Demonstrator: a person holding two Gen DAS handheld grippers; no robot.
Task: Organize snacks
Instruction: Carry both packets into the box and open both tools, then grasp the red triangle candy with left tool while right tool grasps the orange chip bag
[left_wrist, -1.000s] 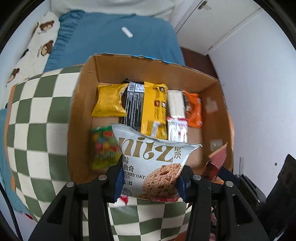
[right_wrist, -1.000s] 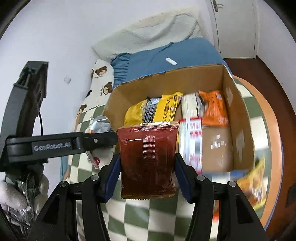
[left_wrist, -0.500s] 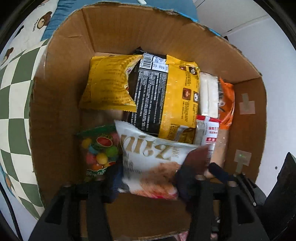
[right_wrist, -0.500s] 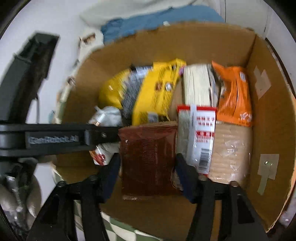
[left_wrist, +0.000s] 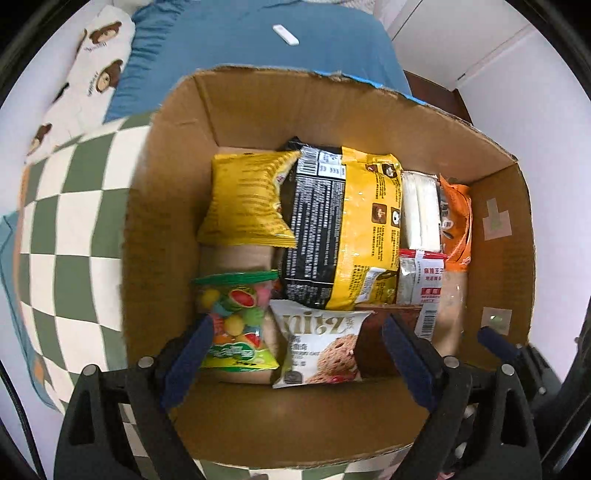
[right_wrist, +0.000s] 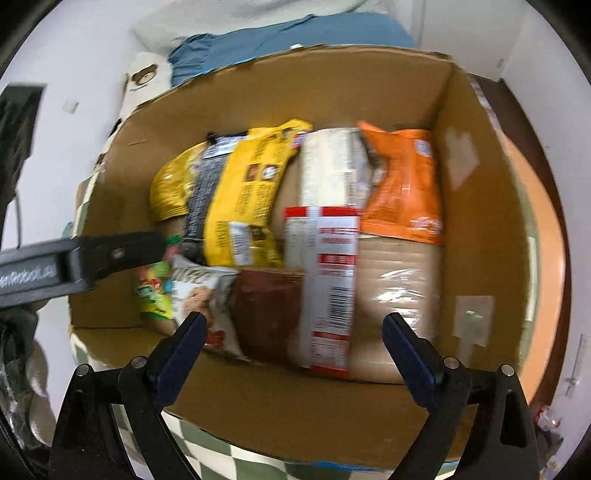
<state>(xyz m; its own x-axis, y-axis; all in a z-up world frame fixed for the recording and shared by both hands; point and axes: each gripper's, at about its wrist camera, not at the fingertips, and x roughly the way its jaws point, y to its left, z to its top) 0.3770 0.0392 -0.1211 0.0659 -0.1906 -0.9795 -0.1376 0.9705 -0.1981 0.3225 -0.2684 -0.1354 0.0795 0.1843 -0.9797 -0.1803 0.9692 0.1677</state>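
Inside the cardboard box (left_wrist: 177, 206), the oat packet (left_wrist: 321, 347) lies loose between the left gripper's (left_wrist: 295, 350) just-opened, wide-spread jaws.

An open brown cardboard box (left_wrist: 173, 206) sits on a green-and-white checked tabletop (left_wrist: 70, 229), with a blue-sheeted bed (left_wrist: 229, 48) behind it. Along the box's far wall, left to right, lie a yellow crinkled snack bag (left_wrist: 243, 199), a black-and-yellow packet (left_wrist: 343, 229), a cream wrapped block (left_wrist: 419, 210) and an orange pouch (left_wrist: 456, 221). In the near row, a green-rimmed bag of multicoloured candies (left_wrist: 236, 325) lies leftmost, a white oat-cookie packet (left_wrist: 321, 343) just beside it, then a dark red-brown sachet (right_wrist: 266, 310), then a red-and-white barcoded packet (right_wrist: 328, 280) overlapping it. Both claws, left (left_wrist: 295, 354) and right (right_wrist: 291, 354), stand over the near row, apart from the packets.
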